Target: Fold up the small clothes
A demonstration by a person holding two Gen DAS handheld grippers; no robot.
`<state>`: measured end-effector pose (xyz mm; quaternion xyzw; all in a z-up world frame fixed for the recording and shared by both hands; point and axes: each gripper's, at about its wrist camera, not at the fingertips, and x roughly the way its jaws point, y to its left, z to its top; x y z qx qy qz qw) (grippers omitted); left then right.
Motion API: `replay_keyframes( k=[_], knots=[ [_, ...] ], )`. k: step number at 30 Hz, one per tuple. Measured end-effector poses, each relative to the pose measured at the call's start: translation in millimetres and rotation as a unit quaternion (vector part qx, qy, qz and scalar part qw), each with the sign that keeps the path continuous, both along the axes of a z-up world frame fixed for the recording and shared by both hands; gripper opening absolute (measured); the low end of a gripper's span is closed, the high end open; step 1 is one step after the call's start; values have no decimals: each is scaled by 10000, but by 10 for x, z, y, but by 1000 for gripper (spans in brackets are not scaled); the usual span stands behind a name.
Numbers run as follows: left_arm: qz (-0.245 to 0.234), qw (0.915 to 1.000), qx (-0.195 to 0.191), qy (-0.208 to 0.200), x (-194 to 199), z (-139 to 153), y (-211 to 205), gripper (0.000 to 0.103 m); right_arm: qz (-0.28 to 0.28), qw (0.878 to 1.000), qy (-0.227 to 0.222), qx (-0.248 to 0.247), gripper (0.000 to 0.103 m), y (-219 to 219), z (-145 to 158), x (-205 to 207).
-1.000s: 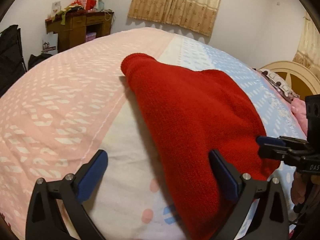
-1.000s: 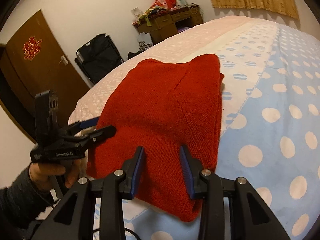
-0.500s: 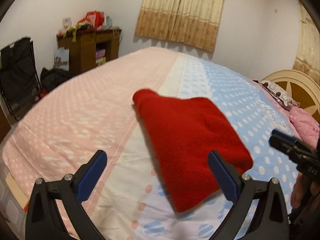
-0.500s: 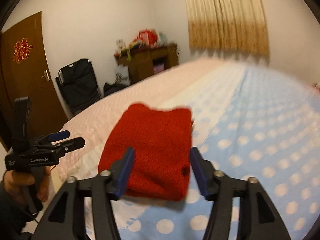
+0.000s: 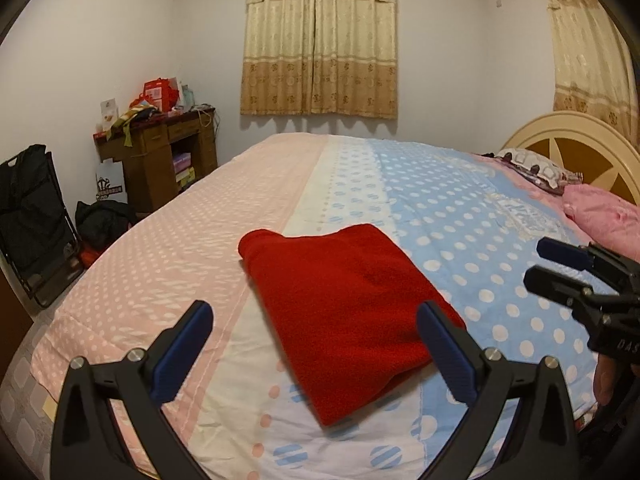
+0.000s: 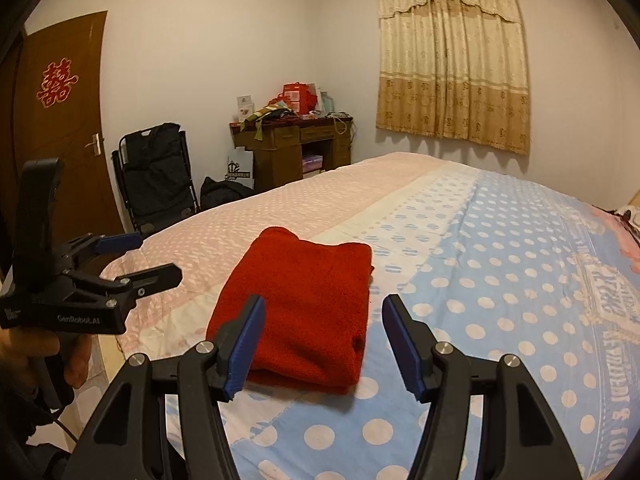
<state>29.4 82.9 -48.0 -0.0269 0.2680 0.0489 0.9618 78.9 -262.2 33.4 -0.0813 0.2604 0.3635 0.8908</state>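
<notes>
Left gripper (image 5: 316,344): jaws spread wide, nothing between them, held above the near edge of the bed (image 5: 500,216). Right gripper (image 6: 322,344): jaws also apart, a little narrower, empty, and clear of the cloth.

Red knit garment (image 5: 344,308) lies just ahead of both grippers, flat on the polka-dot bedspread where the pink, white and blue bands meet. It sits as a compact rectangle, edges fairly square, a doubled thickness showing along the near edge in the right wrist view.

Judgement: the fold of this piece looks complete; the step in hand is release and stand-off. No second garment shows in either view. Next move, if any, calls for setting this 1 aside or fetching another item; cannot tell which.
</notes>
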Motion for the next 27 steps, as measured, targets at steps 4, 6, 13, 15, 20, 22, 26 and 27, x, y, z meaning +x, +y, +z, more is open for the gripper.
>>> replay_keyframes(
  k=[4, 6, 13, 15, 20, 22, 26, 27],
  knots=[
    [-2, 10000, 54, 11, -8, -9, -32, 103, -117, 9999, -8, 91, 62, -71, 23, 5],
    [1, 10000, 48, 6, -6, -7, -35, 103, -142, 9998, -12, 113, 62, -88, 32, -1],
    [14, 10000, 74, 17, -12, -18, -57, 103, -125, 9999, 42, 31, 62, -73, -9, -27],
    [11, 10000, 71, 5, -15, -16, -56, 103, -117, 9999, 43, -4, 62, -68, -26, -36],
    [13, 9999, 112, 11, -21, -35, -74, 103, -149, 9999, 33, -4, 62, -86, -35, -53],
    [24, 9999, 110, 13, -23, -35, -77, 103, -160, 9999, 16, 7, 62, -90, -31, -69],
    [26, 9999, 114, 12, -28, -39, -78, 103, -183, 9998, 0, 37, 62, -109, -23, -82],
    [24, 9999, 114, 12, -27, -39, -78, 103, -181, 9998, -3, 36, 62, -110, -24, -82]
  ],
)
